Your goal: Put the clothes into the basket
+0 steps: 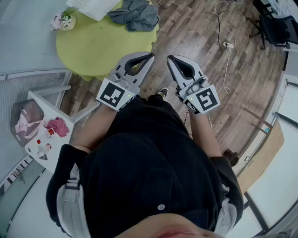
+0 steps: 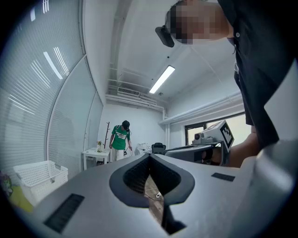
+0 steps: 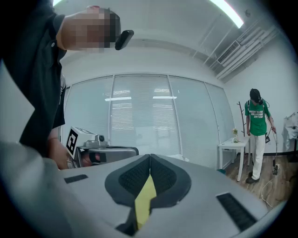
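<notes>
Clothes (image 1: 135,15), a grey bundle, are lying on the round green surface (image 1: 93,46) just beside the white basket (image 1: 95,7), so the task is looking unstarted. The left tool (image 1: 150,56) and right tool (image 1: 170,58) are hovering well apart from them, each pressed together on nothing; lifting and dropping in are remaining.

Two grippers held side by side
Left gripper (image 1: 150,56) points to one o'clock, right gripper (image 1: 170,58) to eleven, both with jaws closed
</notes>
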### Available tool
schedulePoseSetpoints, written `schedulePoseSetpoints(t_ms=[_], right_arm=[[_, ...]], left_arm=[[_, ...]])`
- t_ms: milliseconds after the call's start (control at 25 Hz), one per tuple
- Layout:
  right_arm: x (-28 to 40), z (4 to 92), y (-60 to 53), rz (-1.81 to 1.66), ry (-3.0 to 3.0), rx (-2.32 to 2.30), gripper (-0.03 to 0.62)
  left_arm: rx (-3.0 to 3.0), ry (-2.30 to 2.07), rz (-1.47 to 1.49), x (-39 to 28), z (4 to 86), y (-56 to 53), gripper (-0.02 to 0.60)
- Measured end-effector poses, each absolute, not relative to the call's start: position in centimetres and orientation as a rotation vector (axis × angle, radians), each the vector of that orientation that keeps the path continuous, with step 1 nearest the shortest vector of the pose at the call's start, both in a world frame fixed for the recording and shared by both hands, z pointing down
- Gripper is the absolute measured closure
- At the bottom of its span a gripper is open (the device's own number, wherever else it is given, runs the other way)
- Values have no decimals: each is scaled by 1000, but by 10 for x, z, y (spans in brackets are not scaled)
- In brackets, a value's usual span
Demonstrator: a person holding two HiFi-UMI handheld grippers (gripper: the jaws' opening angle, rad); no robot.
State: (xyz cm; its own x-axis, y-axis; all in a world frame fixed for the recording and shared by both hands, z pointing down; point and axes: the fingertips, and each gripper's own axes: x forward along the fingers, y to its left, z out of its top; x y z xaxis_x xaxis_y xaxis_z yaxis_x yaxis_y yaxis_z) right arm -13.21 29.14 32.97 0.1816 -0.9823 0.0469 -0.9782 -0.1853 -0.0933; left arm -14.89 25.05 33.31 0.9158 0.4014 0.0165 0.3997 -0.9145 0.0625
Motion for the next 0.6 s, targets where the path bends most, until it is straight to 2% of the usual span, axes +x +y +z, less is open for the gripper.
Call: schedulePoseSetpoints(t_ms=[600], right_arm=[[-104,333,321,-160,2023,-2342,568]], left_arm=[[3061,619,120,-128,341,286,572]])
